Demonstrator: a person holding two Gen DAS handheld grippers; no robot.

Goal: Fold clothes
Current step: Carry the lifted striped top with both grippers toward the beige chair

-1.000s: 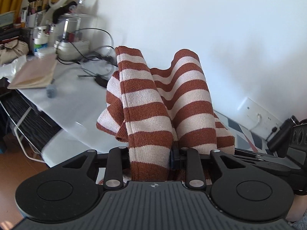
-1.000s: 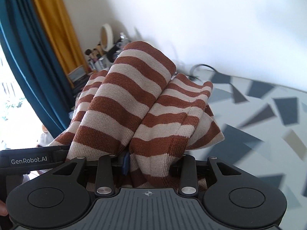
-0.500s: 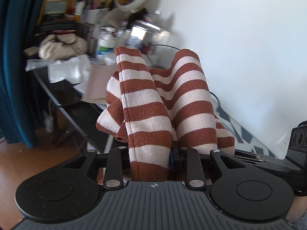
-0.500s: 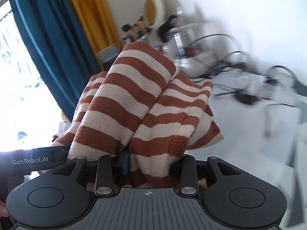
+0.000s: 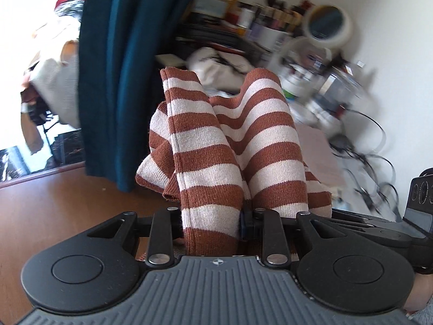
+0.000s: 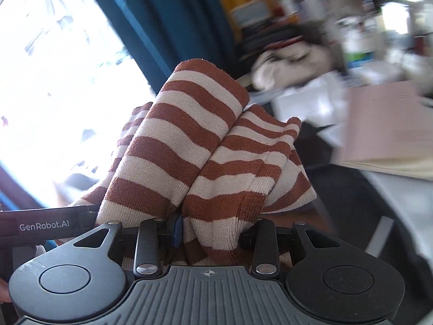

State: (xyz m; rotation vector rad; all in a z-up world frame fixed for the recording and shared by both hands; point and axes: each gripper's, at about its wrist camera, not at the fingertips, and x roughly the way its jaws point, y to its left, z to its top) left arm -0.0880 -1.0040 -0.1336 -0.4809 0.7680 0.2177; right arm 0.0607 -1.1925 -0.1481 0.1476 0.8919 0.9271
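Striped garment [image 5: 230, 146] before teal curtain [image 5: 124, 67], wooden floor [image 5: 54, 203]

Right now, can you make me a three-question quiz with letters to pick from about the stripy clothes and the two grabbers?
1. Where is the teal curtain in the left wrist view?
A. left of the stripy garment
B. right of it
C. lying on top of it

2. What colours are the stripy garment?
A. blue and yellow
B. rust brown and cream
C. green and black

3. What is the right gripper doing?
A. open, holding nothing
B. shut on a cable
C. shut on the stripy garment

Answers:
1 A, the curtain hangs to the left of the cloth.
2 B, brown and cream bands alternate.
3 C, the fabric is bunched between its fingers; the left gripper clamps it too.
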